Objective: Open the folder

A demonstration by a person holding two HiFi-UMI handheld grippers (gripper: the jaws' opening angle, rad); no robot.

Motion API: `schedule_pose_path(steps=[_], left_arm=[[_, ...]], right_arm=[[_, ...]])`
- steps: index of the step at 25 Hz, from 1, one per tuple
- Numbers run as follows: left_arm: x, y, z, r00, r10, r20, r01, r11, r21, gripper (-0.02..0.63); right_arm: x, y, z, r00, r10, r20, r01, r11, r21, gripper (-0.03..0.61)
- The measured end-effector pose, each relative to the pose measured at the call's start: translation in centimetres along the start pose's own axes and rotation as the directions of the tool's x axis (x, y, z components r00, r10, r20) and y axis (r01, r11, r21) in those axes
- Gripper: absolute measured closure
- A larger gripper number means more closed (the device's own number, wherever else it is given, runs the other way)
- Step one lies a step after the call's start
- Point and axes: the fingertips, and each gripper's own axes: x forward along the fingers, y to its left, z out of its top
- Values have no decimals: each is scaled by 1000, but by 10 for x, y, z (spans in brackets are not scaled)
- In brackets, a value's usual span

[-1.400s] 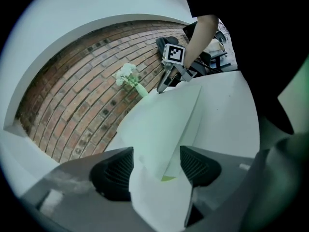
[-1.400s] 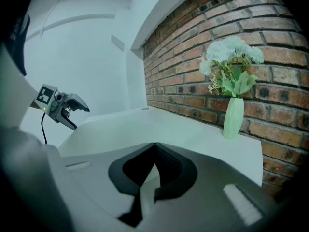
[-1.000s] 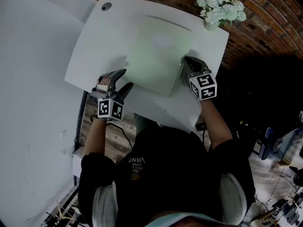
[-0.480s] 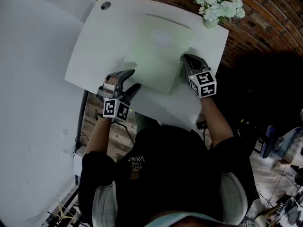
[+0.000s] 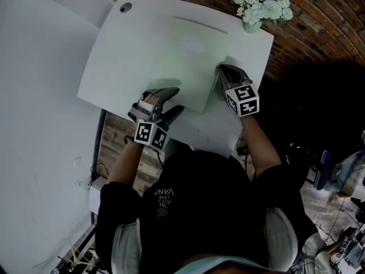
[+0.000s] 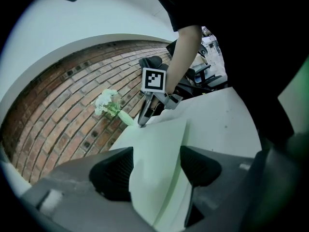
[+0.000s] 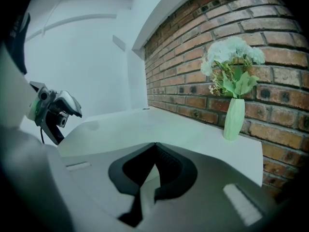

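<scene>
A pale green folder [image 5: 182,67] lies flat on the white table [image 5: 122,50]. My left gripper [image 5: 178,99] is open at the folder's near left corner. In the left gripper view that corner of the folder [image 6: 159,149] sits between the wide-apart jaws of the left gripper [image 6: 157,168]. My right gripper [image 5: 218,73] is shut on the folder's right edge. In the right gripper view a thin pale sheet of the folder [image 7: 147,183] shows between the closed jaws of the right gripper [image 7: 155,148]. From the left gripper view the right gripper [image 6: 143,122] pinches the far corner.
A pale green vase of white flowers [image 5: 259,4] stands at the table's far right corner against a brick wall [image 7: 193,57]. A cable hole [image 5: 125,7] is at the far left corner. The table's near edge is just behind both grippers.
My left gripper has moved right and forward along the near edge until its open jaws straddle the folder's corner. The right gripper has barely shifted and stays shut.
</scene>
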Motion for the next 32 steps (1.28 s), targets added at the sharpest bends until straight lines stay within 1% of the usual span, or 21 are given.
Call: schedule_pose_path(steps=[7, 8, 10, 11, 12, 13, 14, 16, 17, 20, 25, 32], left_arm=[[14, -12, 24, 998, -39, 42, 37, 998, 49, 316], [15, -14, 26, 998, -49, 46, 46, 997, 55, 324], [16, -21, 30, 996, -74, 51, 70, 995, 74, 387], [15, -24, 32, 995, -84, 53, 80, 993, 82, 437], [15, -26, 33, 994, -92, 54, 88, 993, 84, 469], [15, -28, 33, 994, -99, 54, 94, 992, 81, 485], [15, -29, 34, 993, -103, 54, 99, 992, 72, 508], [15, -31, 34, 993, -107, 56, 104, 994, 45, 527], [14, -30, 34, 993, -106, 57, 104, 994, 32, 547], [12, -27, 36, 993, -97, 61, 97, 995, 4, 569], [7, -19, 39, 994, -76, 78, 81, 995, -64, 591], [1, -7, 41, 993, -44, 107, 61, 986, -158, 603]], right_arm=[[0, -2, -1, 1000, -2, 2, 2, 1000, 7, 580], [0, -2, -1, 1000, -2, 2, 2, 1000, 7, 581], [0, -1, -1, 1000, -2, 1, 2, 1000, 4, 581], [0, -1, -1, 1000, -1, 0, 1, 1000, 1, 581], [0, -1, -1, 1000, -1, 0, 1, 1000, -2, 580], [0, -1, -1, 1000, 0, -1, 0, 1000, -6, 580], [0, -1, -1, 1000, -1, -2, 1, 1000, -10, 580], [0, -1, -1, 1000, -1, -3, 1, 1000, -17, 580], [0, -1, -1, 1000, -1, -3, 1, 1000, -19, 580], [0, -2, -1, 1000, -1, -1, 1, 1000, -14, 580], [0, -1, -2, 1000, 2, 0, -2, 1000, -7, 580], [0, -2, -2, 1000, 1, -7, -1, 1000, -12, 580]])
